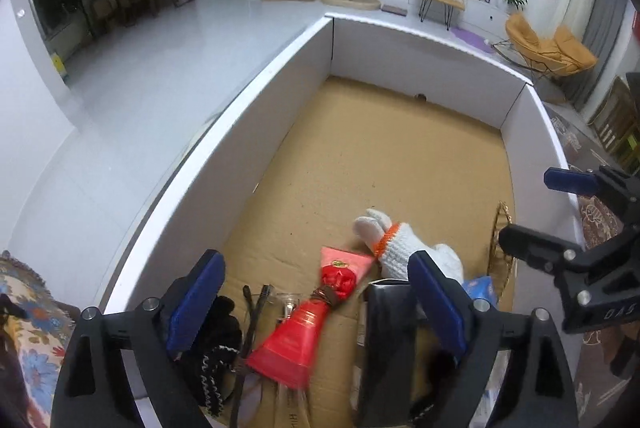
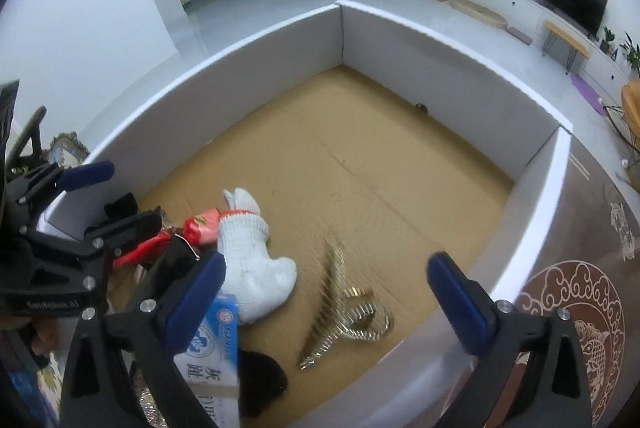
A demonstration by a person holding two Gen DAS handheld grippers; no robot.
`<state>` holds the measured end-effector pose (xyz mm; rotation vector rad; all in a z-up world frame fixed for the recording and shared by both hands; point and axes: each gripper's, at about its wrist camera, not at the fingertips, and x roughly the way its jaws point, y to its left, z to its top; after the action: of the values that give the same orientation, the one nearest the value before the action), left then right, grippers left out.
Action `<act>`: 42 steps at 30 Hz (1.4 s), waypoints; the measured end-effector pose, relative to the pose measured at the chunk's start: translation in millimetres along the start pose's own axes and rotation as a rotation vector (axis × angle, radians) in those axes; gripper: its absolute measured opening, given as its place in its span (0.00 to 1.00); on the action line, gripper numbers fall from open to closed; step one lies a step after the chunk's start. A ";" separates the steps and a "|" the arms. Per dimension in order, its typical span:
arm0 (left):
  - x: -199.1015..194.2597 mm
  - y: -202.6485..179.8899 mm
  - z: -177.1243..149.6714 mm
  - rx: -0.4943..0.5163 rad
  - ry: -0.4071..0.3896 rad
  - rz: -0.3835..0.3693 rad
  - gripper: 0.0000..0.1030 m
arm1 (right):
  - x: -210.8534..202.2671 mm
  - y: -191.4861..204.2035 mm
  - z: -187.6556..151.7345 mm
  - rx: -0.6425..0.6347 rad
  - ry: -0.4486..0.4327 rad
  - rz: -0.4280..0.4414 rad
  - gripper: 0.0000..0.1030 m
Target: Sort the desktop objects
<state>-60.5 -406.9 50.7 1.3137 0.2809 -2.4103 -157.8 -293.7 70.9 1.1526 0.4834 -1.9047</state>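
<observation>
A heap of small desk things lies at the near end of a white-walled pen (image 1: 280, 100) floored with brown cardboard (image 1: 380, 156).

Left wrist view: the left tongs (image 1: 316, 292) hang over the heap with the jaws spread wide and nothing held. Directly between the two blue pads lies a red and pink wrapped bouquet (image 1: 320, 308), its pink end pointing away from the tongs. Just beyond the right pad lies a white knitted glove (image 1: 400, 248) with an orange band, touching the bouquet's far end. Under the right pad sits a dark box (image 1: 384, 340). By the left pad is a black fuzzy item with a zigzag-patterned cord (image 1: 216, 356); what it is cannot be told. A blue and white carton (image 1: 482, 288) peeks out to the right of the right pad.

Right wrist view: the right tongs (image 2: 324, 296) are also wide open and empty. Between their pads, on the cardboard, lies a gold wire ornament (image 2: 344, 312), blurred. The glove (image 2: 252, 260) lies just beyond the left pad, with the carton (image 2: 212, 344) partly under that pad. The far part of the pen floor is bare cardboard.

Each tongs appears at the edge of the other's view, jaws apart.
</observation>
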 end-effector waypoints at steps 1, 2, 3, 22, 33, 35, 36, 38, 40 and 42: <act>-2.4 -1.4 2.0 -0.012 -0.006 -0.002 0.90 | -4.9 -1.0 -0.2 0.004 -0.008 0.003 0.98; -7.6 -2.7 -0.7 -0.034 -0.020 -0.005 0.90 | -8.5 0.0 1.3 0.005 -0.013 0.002 0.98; -12.5 -2.9 -3.3 -0.047 -0.029 -0.007 0.90 | -15.6 0.0 1.1 0.006 -0.020 0.000 0.98; -113.2 -2.3 -54.5 -0.227 -0.089 0.023 0.99 | -84.8 19.0 -34.0 0.084 0.058 0.023 1.00; -133.0 -12.4 -63.6 -0.164 -0.030 0.111 0.99 | -104.5 34.9 -38.9 0.038 0.033 0.073 1.00; -133.4 -13.7 -63.6 -0.154 -0.034 0.124 0.99 | -105.4 31.2 -37.5 0.045 0.030 0.053 1.00; -133.2 -14.2 -63.7 -0.153 -0.032 0.120 0.99 | -105.4 29.6 -36.8 0.047 0.032 0.039 1.00; -132.6 -15.2 -64.5 -0.156 -0.025 0.106 0.99 | -105.1 26.1 -35.9 0.051 0.040 0.018 1.00; -131.3 -16.2 -65.2 -0.158 -0.017 0.096 0.99 | -105.2 22.5 -35.6 0.059 0.042 0.006 1.00; -130.0 -17.9 -65.3 -0.154 -0.011 0.097 0.99 | -106.0 20.0 -35.5 0.060 0.039 -0.004 1.00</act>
<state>45.7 -337.7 124.3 1.2167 0.3823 -2.2663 -98.4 -232.6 145.9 1.2309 0.4530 -1.9146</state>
